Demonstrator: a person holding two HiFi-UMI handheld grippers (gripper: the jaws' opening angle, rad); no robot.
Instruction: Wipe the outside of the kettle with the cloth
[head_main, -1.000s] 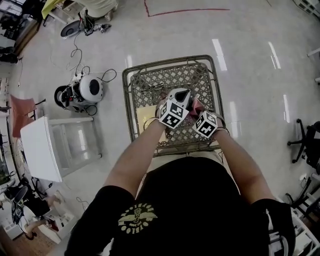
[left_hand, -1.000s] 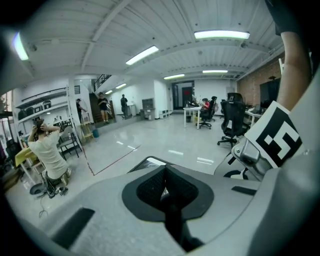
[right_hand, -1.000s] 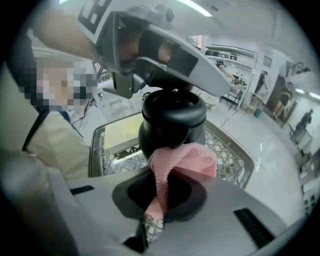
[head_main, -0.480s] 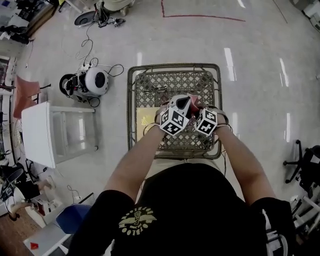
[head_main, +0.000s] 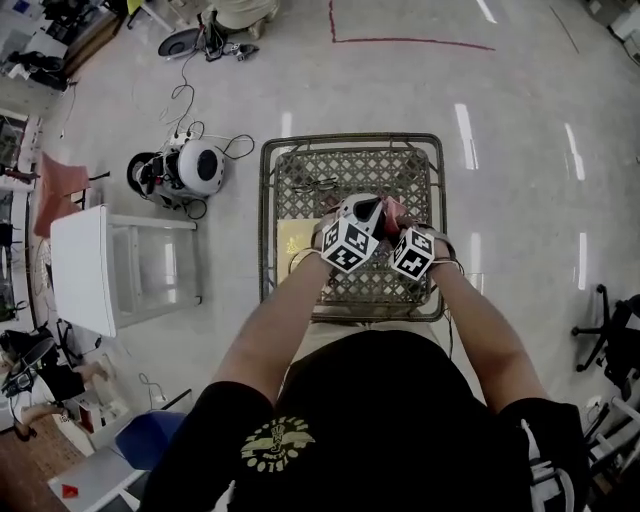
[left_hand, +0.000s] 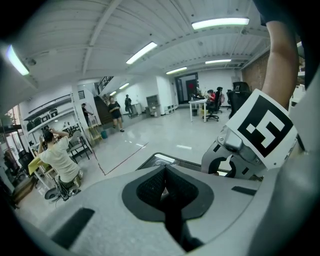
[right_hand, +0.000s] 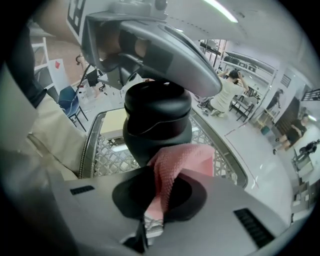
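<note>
right gripper (right_hand: 159, 195): my jaws are clenched on the pink cloth (right_hand: 182, 159), pinching it low down between the pads.
cloth: it rises out of my jaws and folds over, and its upper part lies against the lower side of the kettle (right_hand: 157, 122).
kettle: black and upright on the table, straight ahead of my right gripper, with its top under my left gripper (left_hand: 165, 186).
left gripper: the pads are drawn together with only a thin slit between them. I cannot tell whether anything is nipped there. It sits over the kettle's top, just beside my right gripper.
marker cube (left_hand: 262, 127): the one on my right gripper fills the right side of the left gripper view. In the head view the two cubes sit side by side, nearly touching.
metal lattice table (head_main: 264, 230): a raised rim runs round the open mesh. Both my grippers work over its near half, towards the right.
yellow sheet (head_main: 292, 240): flat at the table's left part, apart from the kettle.
white stand (head_main: 85, 280): on the floor to the left of the table.
round white device (head_main: 200, 168): on the floor beyond the stand, with cables trailing from it.
red tape line (head_main: 400, 42): on the glossy floor, well beyond the table.
</note>
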